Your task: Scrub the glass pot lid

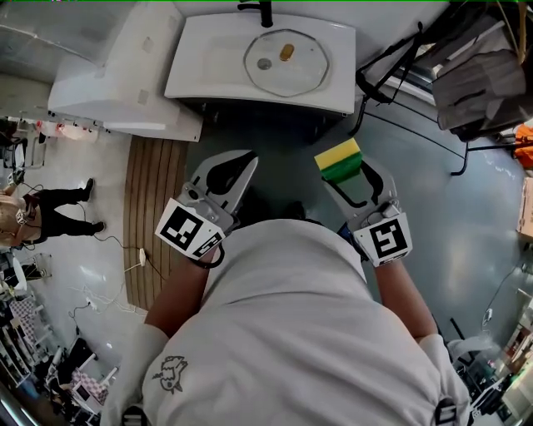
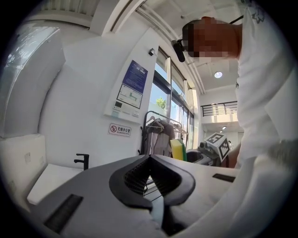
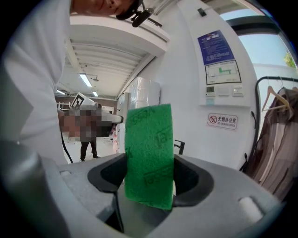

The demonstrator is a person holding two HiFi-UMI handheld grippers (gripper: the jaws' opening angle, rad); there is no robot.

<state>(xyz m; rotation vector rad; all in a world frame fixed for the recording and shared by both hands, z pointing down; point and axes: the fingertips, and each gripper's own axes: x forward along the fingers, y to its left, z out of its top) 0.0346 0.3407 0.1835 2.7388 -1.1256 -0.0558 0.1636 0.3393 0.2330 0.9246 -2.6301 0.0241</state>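
White shirt point(image 1: 308, 333) of the person fills the lower half of the head view, seen from above, with both arms reaching forward.

At about 11 o'clock from the picture's centre is the left gripper point(image 1: 248, 160). Its own view shows the left gripper point(image 2: 150, 158) with its jaws pressed together on nothing.

At about 2 o'clock is the right gripper point(image 1: 346, 170), pinching a sponge point(image 1: 338, 160), yellow foam with a green scouring face. In the right gripper view the green face of the sponge point(image 3: 149, 153) stands upright between the jaws of the right gripper point(image 3: 149, 186).

At 12 o'clock, well apart from both grippers, is a white sink point(image 1: 208, 58) with a black tap point(image 1: 265, 10) at its far edge. The glass pot lid point(image 1: 304, 75) lies flat in the basin, a clear disc with a brownish knob point(image 1: 286, 52) near its middle. The drain point(image 1: 264, 63) shows through the glass at 9 o'clock from the knob. Neither gripper touches the lid.

By judgement, the lid is stiff, fairly heavy and breakable, and slippery once wet. The knob looks the surest hold for the empty left gripper, or else the rim. The sponge is soft and light, so it should give under pressure against the glass.
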